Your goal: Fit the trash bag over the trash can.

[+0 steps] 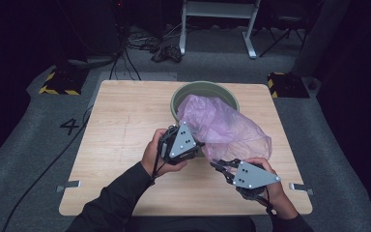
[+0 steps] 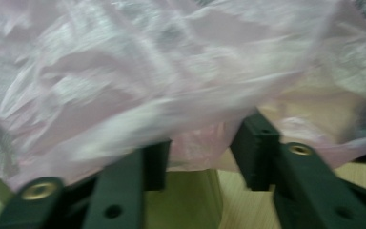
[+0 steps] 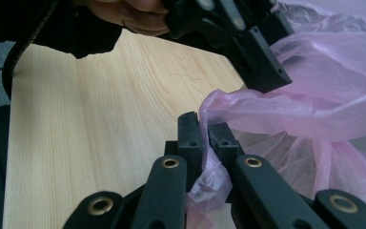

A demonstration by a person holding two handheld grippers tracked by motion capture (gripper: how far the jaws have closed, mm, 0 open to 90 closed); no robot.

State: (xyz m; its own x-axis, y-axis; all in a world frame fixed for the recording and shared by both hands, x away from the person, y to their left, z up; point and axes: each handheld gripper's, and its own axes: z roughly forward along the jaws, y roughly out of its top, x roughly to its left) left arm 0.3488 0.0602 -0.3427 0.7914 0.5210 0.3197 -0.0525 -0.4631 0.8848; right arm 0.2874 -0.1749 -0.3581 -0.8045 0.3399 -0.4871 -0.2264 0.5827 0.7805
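My right gripper (image 3: 205, 131) has its jaws clamped on a bunched edge of the thin, translucent pink plastic bag (image 1: 224, 128), holding it just above the light wooden table (image 1: 121, 130). The bag drapes from the round olive-green plastic bucket (image 1: 198, 88) at the table's far middle and spills toward me, covering the bucket's near rim. My left gripper (image 2: 200, 152) points into the bag at the bucket's near side; its jaws stand apart at a moderate gap, with the film hanging across and between the tips, not pinched. The two grippers sit near each other, left beyond right.
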